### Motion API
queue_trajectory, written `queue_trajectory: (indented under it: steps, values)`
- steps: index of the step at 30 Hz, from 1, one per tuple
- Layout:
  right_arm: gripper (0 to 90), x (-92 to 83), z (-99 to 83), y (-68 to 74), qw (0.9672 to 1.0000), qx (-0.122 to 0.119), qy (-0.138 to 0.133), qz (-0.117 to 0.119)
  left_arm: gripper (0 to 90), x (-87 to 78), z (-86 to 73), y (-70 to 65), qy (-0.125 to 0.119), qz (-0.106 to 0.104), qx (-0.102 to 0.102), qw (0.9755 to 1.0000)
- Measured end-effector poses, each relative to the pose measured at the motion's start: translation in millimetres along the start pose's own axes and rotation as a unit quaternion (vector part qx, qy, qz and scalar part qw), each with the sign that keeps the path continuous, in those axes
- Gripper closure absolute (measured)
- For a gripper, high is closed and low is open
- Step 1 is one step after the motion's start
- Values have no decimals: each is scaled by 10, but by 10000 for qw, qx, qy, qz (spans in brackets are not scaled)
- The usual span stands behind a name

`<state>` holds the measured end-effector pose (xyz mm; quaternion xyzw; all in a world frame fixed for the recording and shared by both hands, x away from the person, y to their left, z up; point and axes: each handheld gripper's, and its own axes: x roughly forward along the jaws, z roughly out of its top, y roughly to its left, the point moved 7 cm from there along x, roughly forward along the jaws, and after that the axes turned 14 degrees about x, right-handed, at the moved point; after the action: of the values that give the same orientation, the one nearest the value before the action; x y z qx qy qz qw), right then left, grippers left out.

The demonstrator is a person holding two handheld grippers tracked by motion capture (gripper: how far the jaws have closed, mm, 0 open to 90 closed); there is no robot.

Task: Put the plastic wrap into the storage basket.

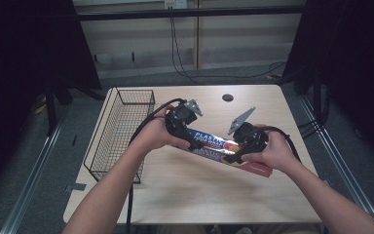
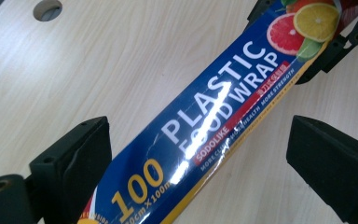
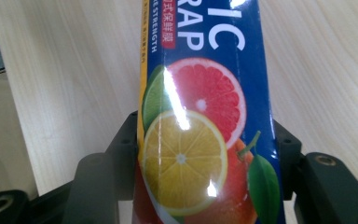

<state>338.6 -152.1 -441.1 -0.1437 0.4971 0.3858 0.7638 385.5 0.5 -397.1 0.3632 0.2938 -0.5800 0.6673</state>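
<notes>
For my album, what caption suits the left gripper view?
Open left gripper straddling a blue plastic food wrap box above a wooden table.

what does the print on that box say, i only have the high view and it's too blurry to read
Observer: The plastic wrap box reads PLASTIC FOOD WRAP, with a yellow 100 at the end nearest the left tool.
Operator: is the left tool clamped on it
Observer: No. In the left gripper view one jaw stands clear of the box, with bare table showing between them.
Operator: and the right tool
Observer: The right tool has both jaws against the box's sides, at the printed citrus slices.
</notes>
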Motion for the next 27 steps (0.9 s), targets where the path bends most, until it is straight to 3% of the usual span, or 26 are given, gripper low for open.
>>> queue_trajectory:
  steps: [11, 16, 20, 27]
  values:
    - [440, 1, 17, 53, 9997, -202, -98, 128, 76, 128, -12, -55, 227, -257, 356, 9988]
    - [440, 3, 19, 55, 9995, -287, -58, 90, 83, 178, -27, -62, 303, -307, 394, 9983]
    - [439, 11, 25, 60, 9992, -385, -59, 116, 89, 232, -44, -84, 404, -424, 584, 9966]
    - [439, 4, 42, 86, 9985, -519, -54, 146, 127, 299, -43, -126, 519, -563, 686, 9947]
